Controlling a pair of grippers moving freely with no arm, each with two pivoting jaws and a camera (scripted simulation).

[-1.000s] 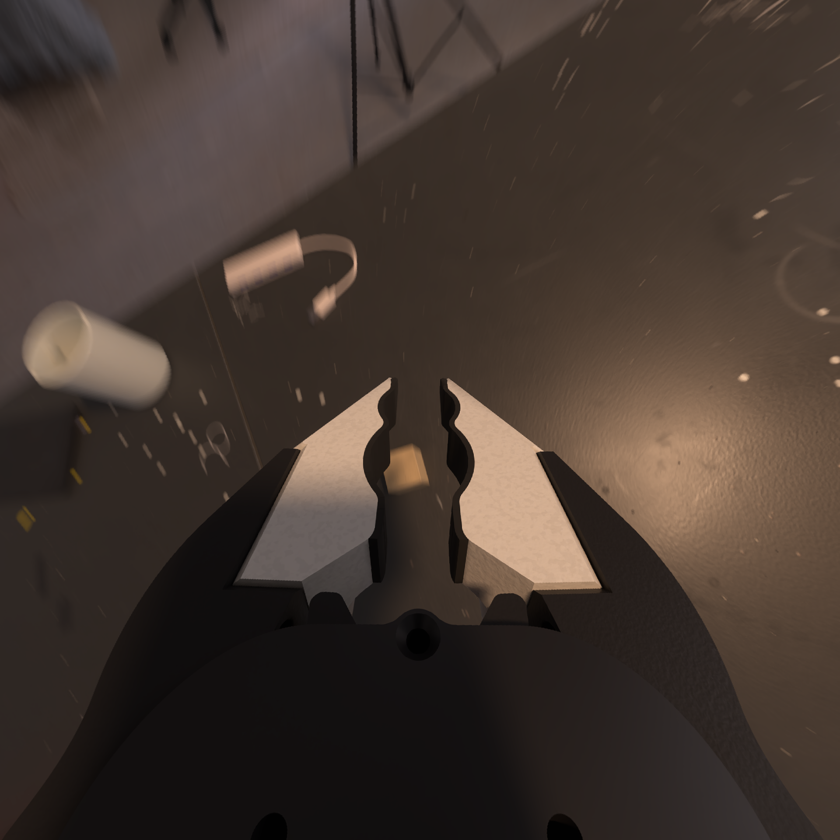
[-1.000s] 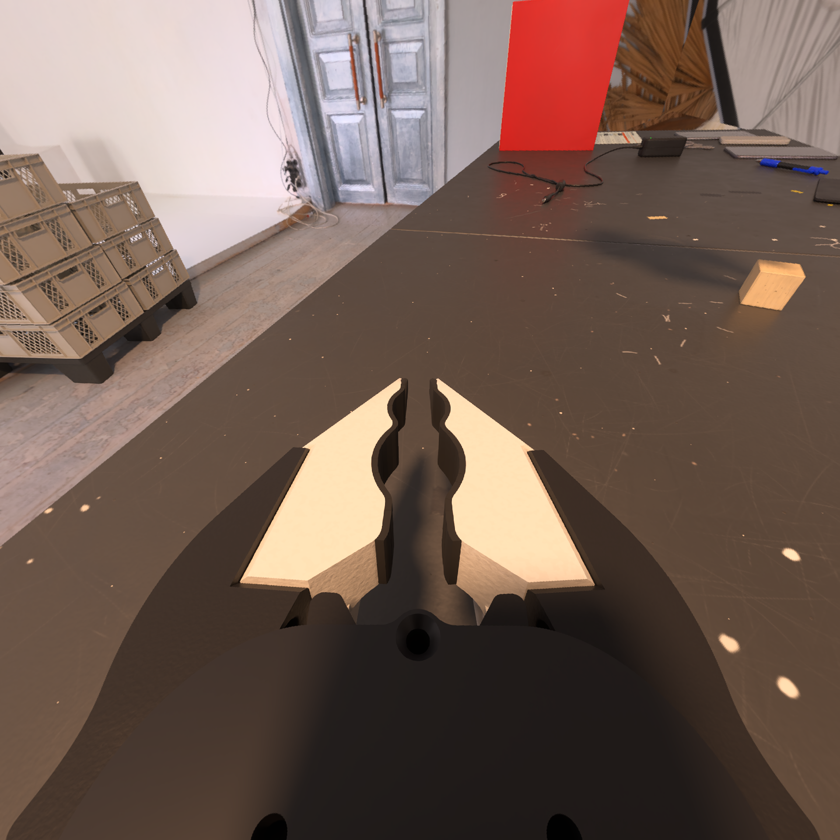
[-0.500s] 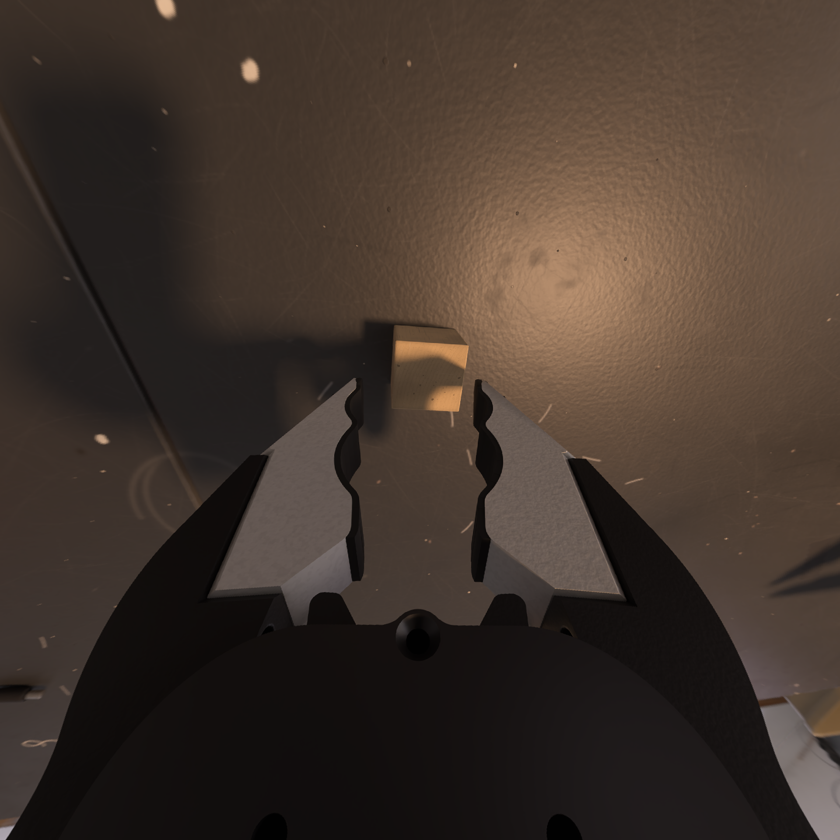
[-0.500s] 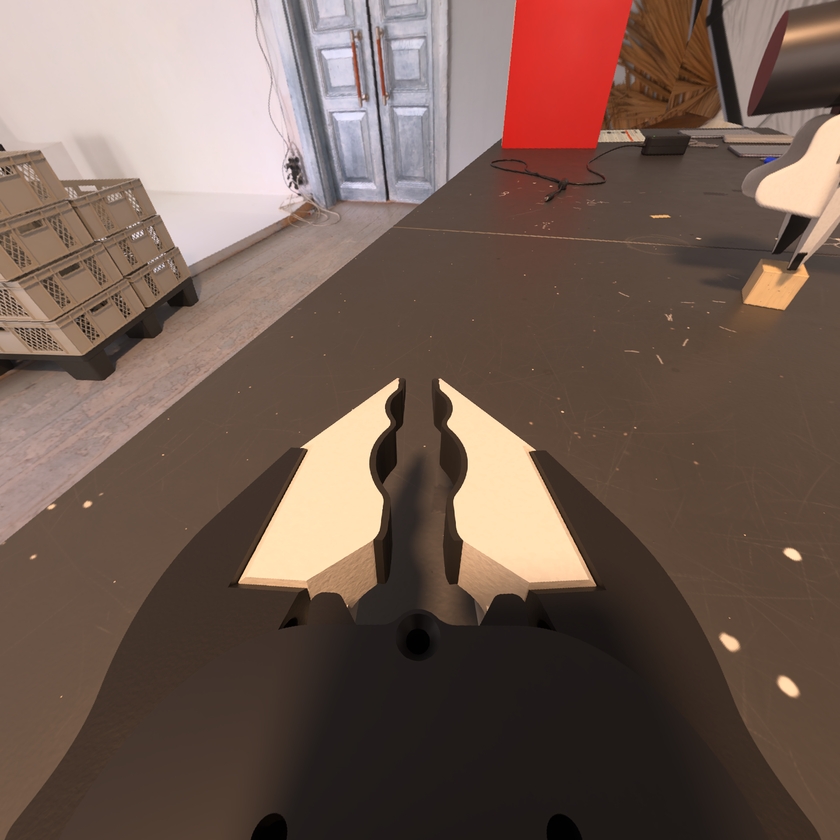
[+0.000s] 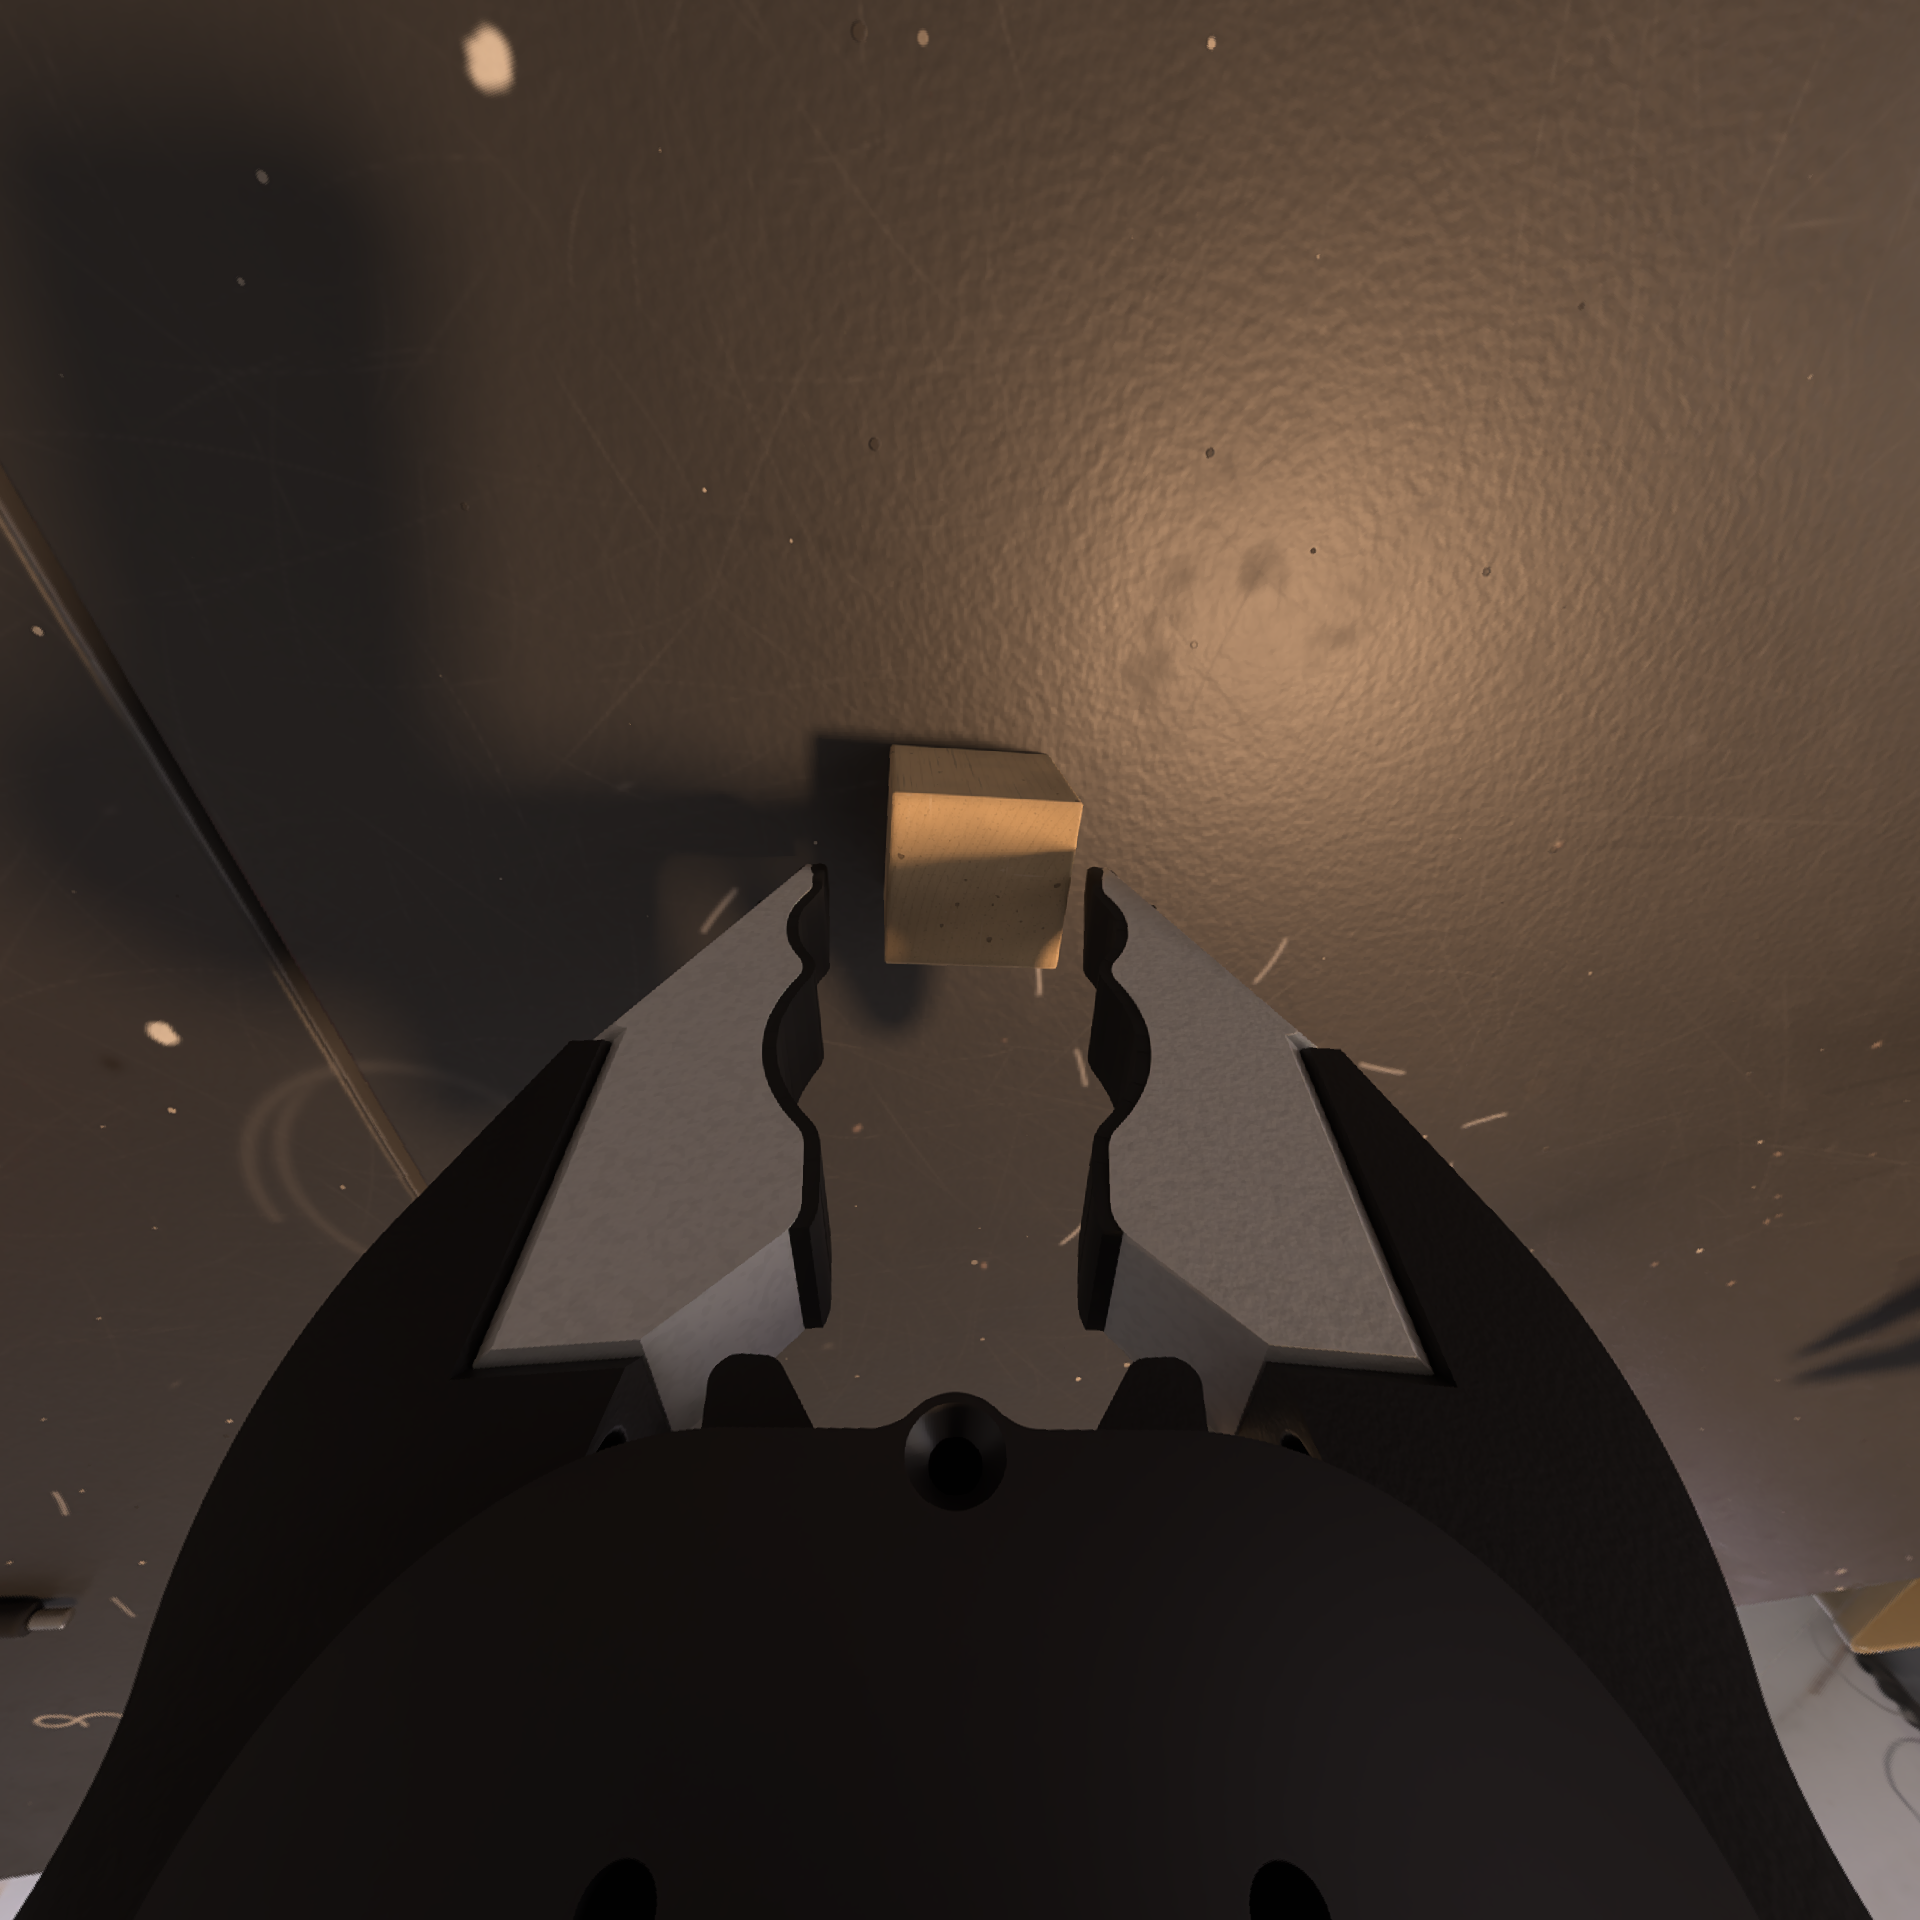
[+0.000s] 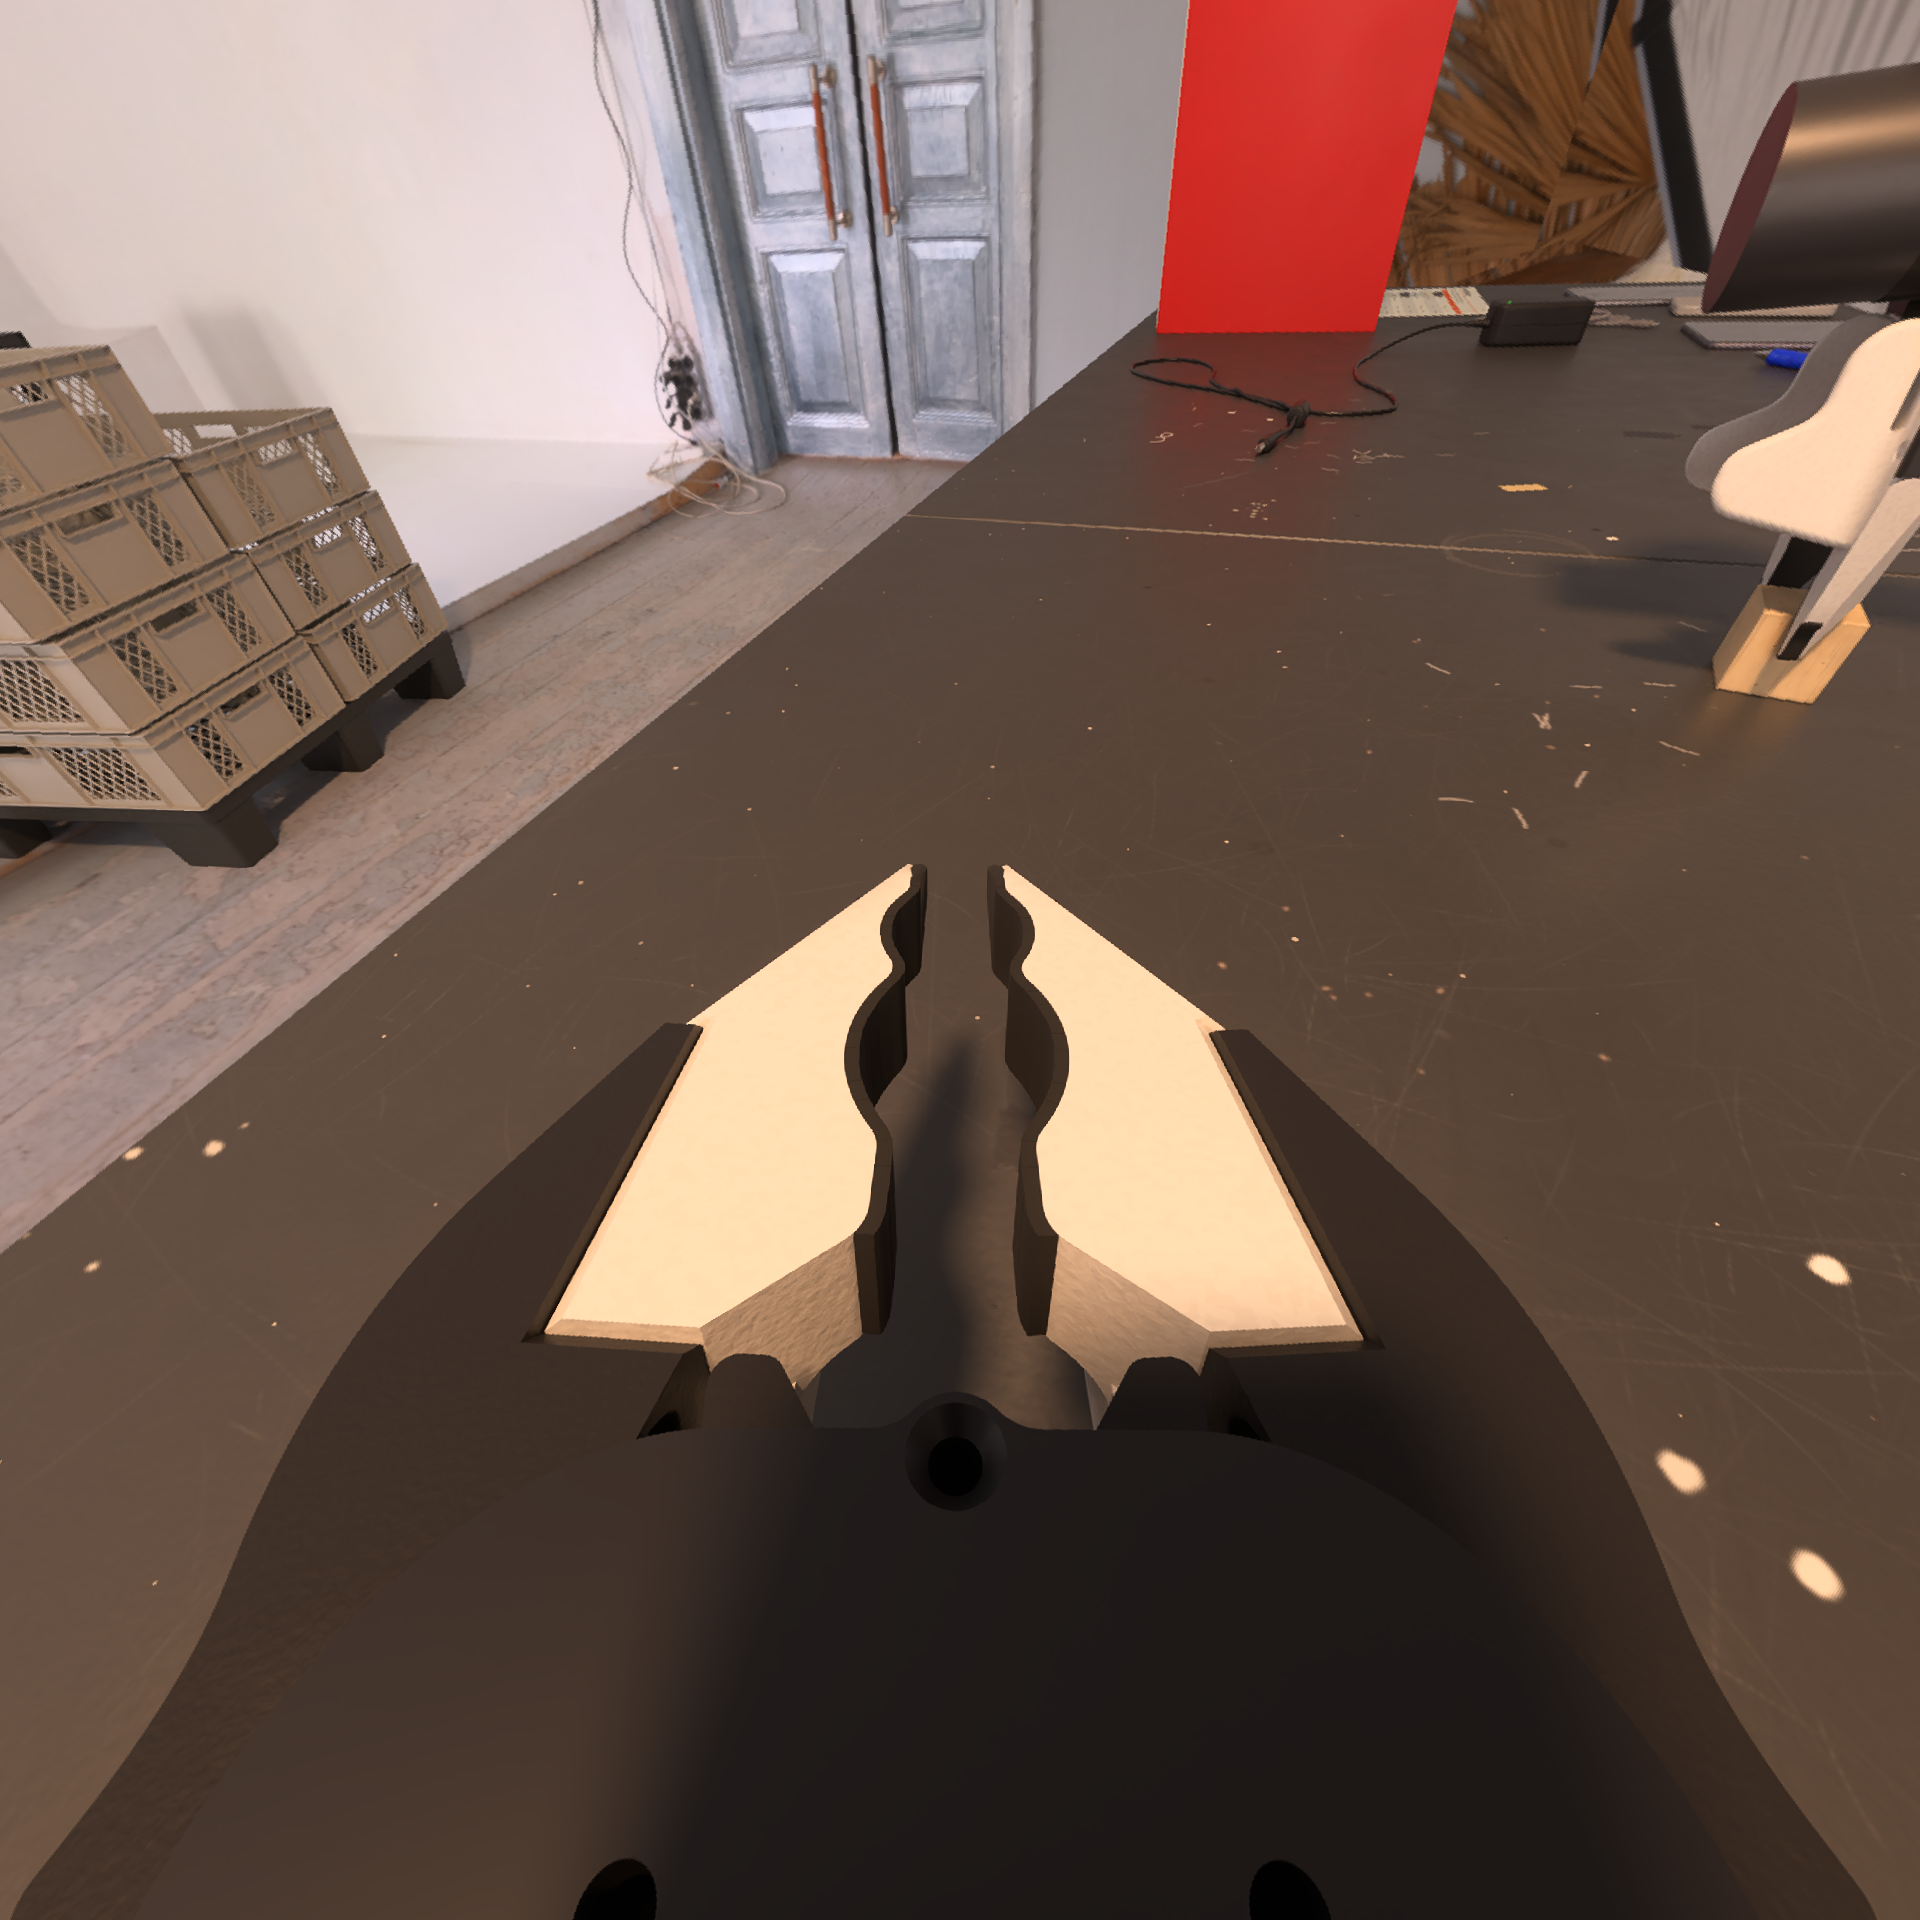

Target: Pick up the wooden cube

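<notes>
The dark desk (image 5: pixel 1351 416) is carrying the cube (image 5: pixel 977 883), sitting between the left tongs' (image 5: pixel 951 883) spread tips, ungripped. Closing and lifting are remaining. The right tongs (image 6: pixel 956 883) are idling well apart, nearly closed, empty.

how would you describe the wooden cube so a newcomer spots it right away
On the big dark table, look toward the right side, where the left hand-held gripper reaches down. The wooden cube sits between its open fingertips: the only pale, plain wood block there.

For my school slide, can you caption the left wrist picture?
Open left tongs straddle the wooden cube on the dark table.
</notes>
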